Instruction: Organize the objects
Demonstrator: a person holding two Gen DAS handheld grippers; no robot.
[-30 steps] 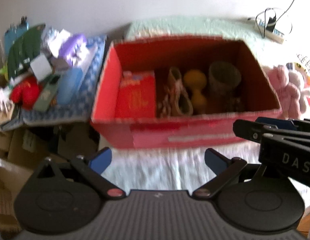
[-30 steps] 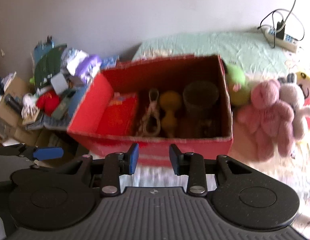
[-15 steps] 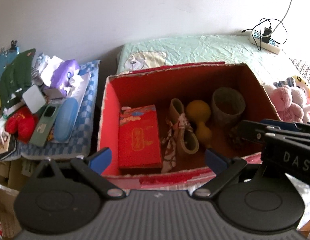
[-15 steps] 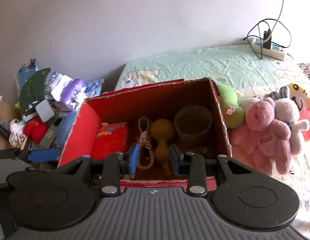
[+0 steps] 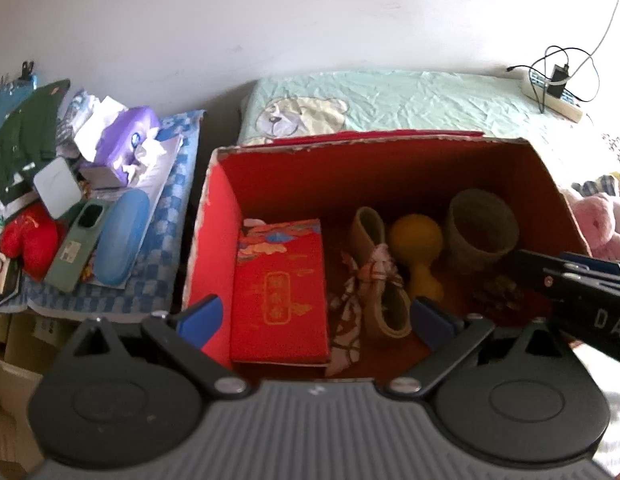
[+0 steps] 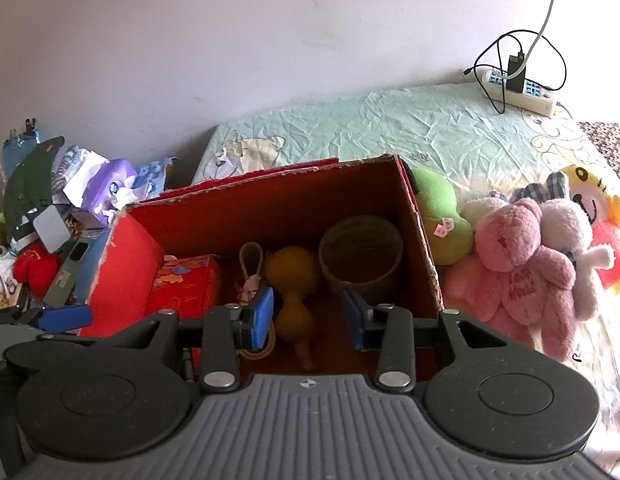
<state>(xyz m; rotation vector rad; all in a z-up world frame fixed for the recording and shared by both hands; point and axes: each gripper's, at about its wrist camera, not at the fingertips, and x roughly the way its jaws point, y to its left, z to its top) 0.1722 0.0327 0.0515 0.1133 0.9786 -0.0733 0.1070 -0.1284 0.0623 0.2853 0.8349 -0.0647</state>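
- Left wrist view: red box (image 5: pixel 213 240) now nearer, seen more from above vs 1 s ago.
- Left gripper (image 5: pixel 316 314) jaws wide, empty, over packet (image 5: pixel 279 292) and shoe (image 5: pixel 376 276).
- Right gripper (image 6: pixel 307 316) jaws opening, nothing gripped; gourd (image 6: pixel 291 280) beyond, cup (image 6: pixel 360 254) beside.
- Pink bear (image 6: pixel 518 276) right of box.

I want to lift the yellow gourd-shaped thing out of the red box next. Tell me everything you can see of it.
The yellow gourd is smooth and matte, with a round bulb, a narrow waist and a smaller lobe towards the near wall. It lies on its side on the floor of the red box, between the small shoe and the brown cup, close to the shoe; contact is unclear. The right tool, its jaws opening, frames it in the right wrist view without gripping it.
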